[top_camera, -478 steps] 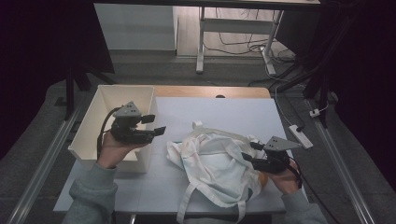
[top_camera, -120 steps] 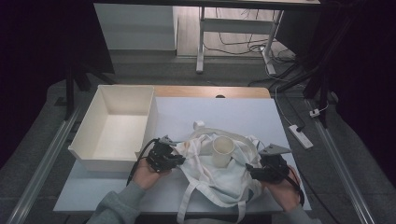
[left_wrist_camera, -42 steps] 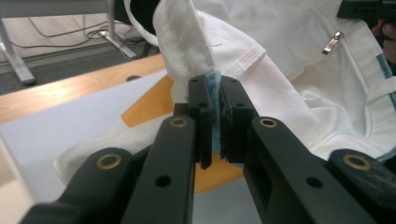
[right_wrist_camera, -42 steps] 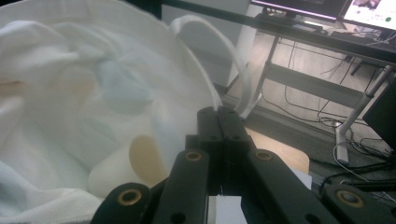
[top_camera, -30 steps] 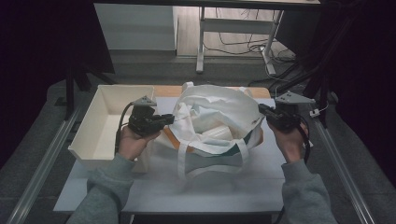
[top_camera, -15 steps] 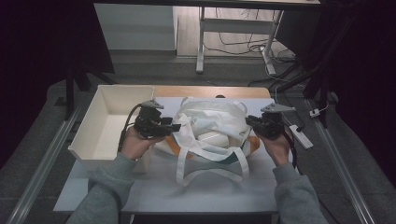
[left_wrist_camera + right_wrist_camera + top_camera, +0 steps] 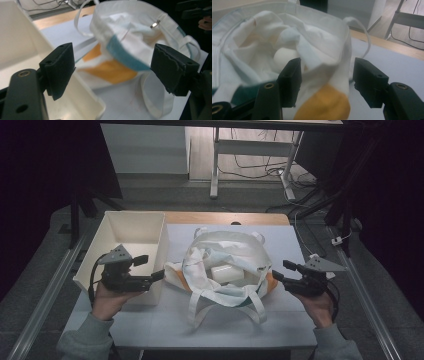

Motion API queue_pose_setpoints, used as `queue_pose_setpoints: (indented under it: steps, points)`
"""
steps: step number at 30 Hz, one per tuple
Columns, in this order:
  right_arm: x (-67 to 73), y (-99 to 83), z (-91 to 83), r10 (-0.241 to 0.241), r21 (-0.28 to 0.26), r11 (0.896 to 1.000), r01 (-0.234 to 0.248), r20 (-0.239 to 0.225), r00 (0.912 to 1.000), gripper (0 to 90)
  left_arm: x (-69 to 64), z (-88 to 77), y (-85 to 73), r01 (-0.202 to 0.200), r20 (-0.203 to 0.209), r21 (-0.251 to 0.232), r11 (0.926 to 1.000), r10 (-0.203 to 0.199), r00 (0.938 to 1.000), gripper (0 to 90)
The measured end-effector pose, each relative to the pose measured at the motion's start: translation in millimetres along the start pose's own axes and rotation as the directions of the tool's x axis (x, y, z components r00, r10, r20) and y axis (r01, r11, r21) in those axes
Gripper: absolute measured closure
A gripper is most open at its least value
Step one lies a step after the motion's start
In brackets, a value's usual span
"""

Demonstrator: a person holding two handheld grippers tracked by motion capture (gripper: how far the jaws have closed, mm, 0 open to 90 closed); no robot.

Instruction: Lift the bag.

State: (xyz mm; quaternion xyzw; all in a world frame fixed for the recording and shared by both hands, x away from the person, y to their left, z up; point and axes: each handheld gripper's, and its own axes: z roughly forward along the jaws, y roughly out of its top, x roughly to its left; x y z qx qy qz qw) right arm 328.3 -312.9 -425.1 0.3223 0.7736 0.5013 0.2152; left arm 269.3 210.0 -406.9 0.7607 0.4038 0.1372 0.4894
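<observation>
A white cloth tote bag point(image 7: 227, 270) with orange and teal patches slumps on the table, its mouth open and its straps trailing toward the front edge. A white cup point(image 7: 227, 272) lies inside it; in the right gripper view the cup point(image 7: 285, 56) shows among the folds. My left gripper point(image 7: 150, 268) stands at the bag's left side, its jaws just opened wide, and the bag point(image 7: 130, 45) lies beyond them untouched. At the bag's right side my right gripper point(image 7: 281, 271) has also just been opening; a loose fold of the bag point(image 7: 324, 75) hangs between its jaws, unpinched.
A white open bin point(image 7: 132, 235) stands at the left of the table, close beside my left gripper, and its wall point(image 7: 20, 50) shows in the left gripper view. A pale mat point(image 7: 165, 325) covers the table. A wooden strip point(image 7: 225, 217) runs along the far edge.
The bag, held up by both grippers before, has come down onto the table and slumped. Both grippers have opened, let go of it and drawn outward toward the table's front.
</observation>
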Motion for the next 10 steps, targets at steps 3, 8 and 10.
queue_pose_setpoints:
  steps: [3,8,10]
  points:
    - [0.3,-12.0,-2.7,0.005,0.011,1.000,-0.004,-0.010,0.9999,38.8,2.6,-0.6,-13.0,0.006,0.002,0.015,0.9999,-0.006,1.0000,17.2]
    - [4.0,-20.9,-2.3,-0.032,0.047,0.998,0.032,-0.004,0.9995,38.0,4.4,3.1,-23.7,0.005,0.009,0.042,0.9991,-0.005,0.9999,15.7]
    - [4.7,-20.8,-1.9,-0.033,0.041,0.999,0.033,-0.007,0.9994,38.0,5.0,4.7,-25.4,0.005,0.013,0.046,0.9989,-0.006,0.9999,15.7]
